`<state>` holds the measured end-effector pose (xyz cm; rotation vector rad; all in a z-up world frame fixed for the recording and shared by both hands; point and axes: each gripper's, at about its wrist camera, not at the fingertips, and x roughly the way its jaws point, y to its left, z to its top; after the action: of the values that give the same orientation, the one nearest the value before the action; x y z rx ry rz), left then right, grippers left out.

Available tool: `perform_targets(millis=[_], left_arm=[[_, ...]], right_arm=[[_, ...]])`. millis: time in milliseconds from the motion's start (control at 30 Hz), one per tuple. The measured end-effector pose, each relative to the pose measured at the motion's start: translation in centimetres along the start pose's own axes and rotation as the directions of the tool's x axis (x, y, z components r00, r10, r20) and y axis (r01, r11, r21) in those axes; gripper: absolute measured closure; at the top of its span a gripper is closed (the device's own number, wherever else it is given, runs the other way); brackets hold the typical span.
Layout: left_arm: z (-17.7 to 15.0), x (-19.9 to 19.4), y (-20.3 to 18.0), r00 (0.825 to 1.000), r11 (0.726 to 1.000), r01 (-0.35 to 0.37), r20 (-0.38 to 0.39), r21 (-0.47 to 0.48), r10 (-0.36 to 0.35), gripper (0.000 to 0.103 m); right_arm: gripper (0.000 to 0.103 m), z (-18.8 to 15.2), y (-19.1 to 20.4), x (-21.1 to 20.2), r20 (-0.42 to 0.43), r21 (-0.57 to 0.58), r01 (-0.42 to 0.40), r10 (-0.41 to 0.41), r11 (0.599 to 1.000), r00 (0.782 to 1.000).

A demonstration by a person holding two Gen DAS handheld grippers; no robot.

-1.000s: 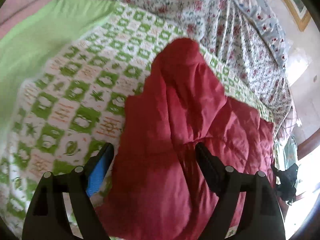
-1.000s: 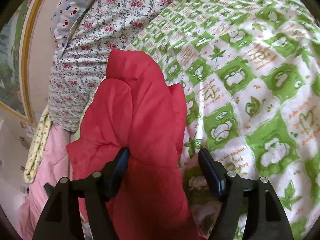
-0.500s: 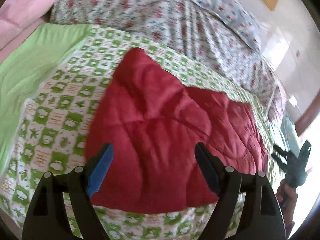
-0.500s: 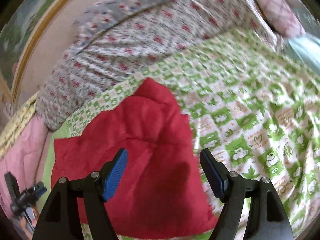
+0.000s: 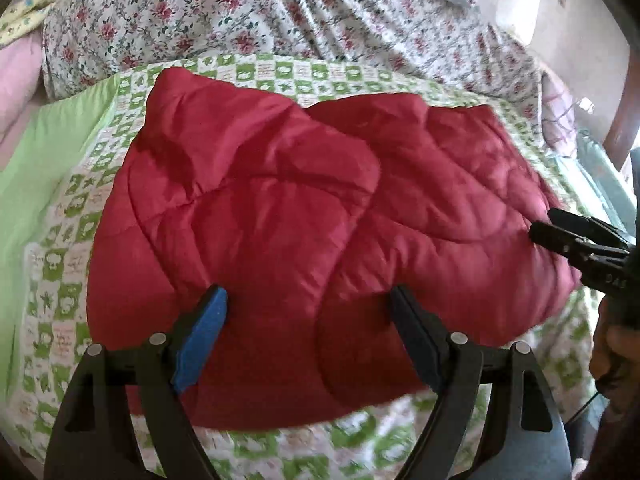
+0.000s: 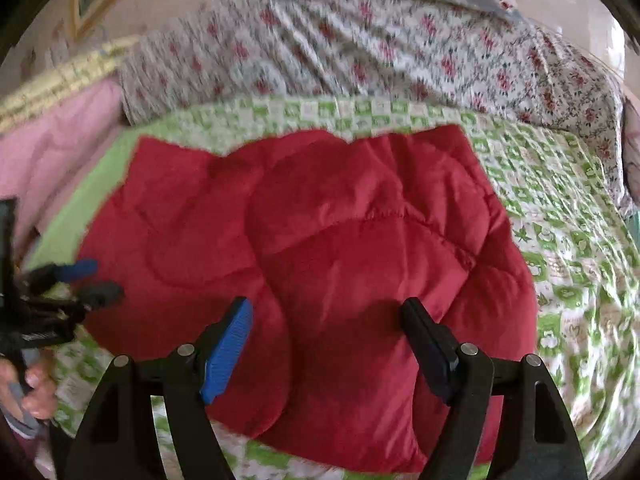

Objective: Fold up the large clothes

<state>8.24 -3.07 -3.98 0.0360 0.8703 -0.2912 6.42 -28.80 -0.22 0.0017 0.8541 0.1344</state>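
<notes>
A red quilted padded garment (image 5: 304, 216) lies folded in a puffy block on the green-and-white patterned bedspread (image 5: 68, 216); it also shows in the right wrist view (image 6: 340, 248). My left gripper (image 5: 308, 304) is open and empty, held above the garment's near edge. My right gripper (image 6: 326, 316) is open and empty, held above the garment's near right part. The right gripper appears in the left wrist view (image 5: 568, 236) by the garment's right edge. The left gripper appears in the right wrist view (image 6: 88, 280) by the garment's left edge.
A floral sheet (image 5: 280, 12) covers the bed behind the bedspread (image 6: 568, 208). Pink bedding (image 6: 52, 152) lies at the left. A plain green fabric strip (image 5: 36, 168) borders the bedspread at the left. A dark wooden post (image 5: 628, 92) stands at the right.
Both grippers have let go of the red garment and drawn back from it. The garment, raised in a peak a second ago, now lies flat and folded on the bedspread.
</notes>
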Motion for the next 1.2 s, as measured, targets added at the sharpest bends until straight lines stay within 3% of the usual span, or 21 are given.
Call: perform_targets(millis=[133, 600, 900, 1200], left_arm=[[1.1, 1.6, 1.1, 1.0, 0.999, -0.019, -0.014, -0.04, 0.018, 0.018], [3.5, 5.2, 1.2, 0.986, 0.979, -0.166, -0.025, -0.122, 0.164, 0.014], [3.9, 6.1, 2.2, 0.985, 0.965, -0.169, -0.011, -0.198, 0.17, 0.012], [4.2, 4.5, 1.5, 0.983, 0.969, -0.183, -0.053, -0.168, 0.176, 0.012]], right_arm=[[0.013, 0.8, -1.5, 2.7, -0.029, 0.023, 0.011, -0.01, 1.0, 1.0], [0.012, 1.8, -4.8, 4.7, -0.039, 0.108, -0.017, 0.022, 0.994, 0.999], [0.012, 2.3, -5.2, 5.3, -0.051, 0.103, -0.02, 0.025, 0.994, 0.998], [0.012, 2.2, -5.2, 5.3, -0.049, 0.114, 0.001, 0.005, 0.994, 0.999]])
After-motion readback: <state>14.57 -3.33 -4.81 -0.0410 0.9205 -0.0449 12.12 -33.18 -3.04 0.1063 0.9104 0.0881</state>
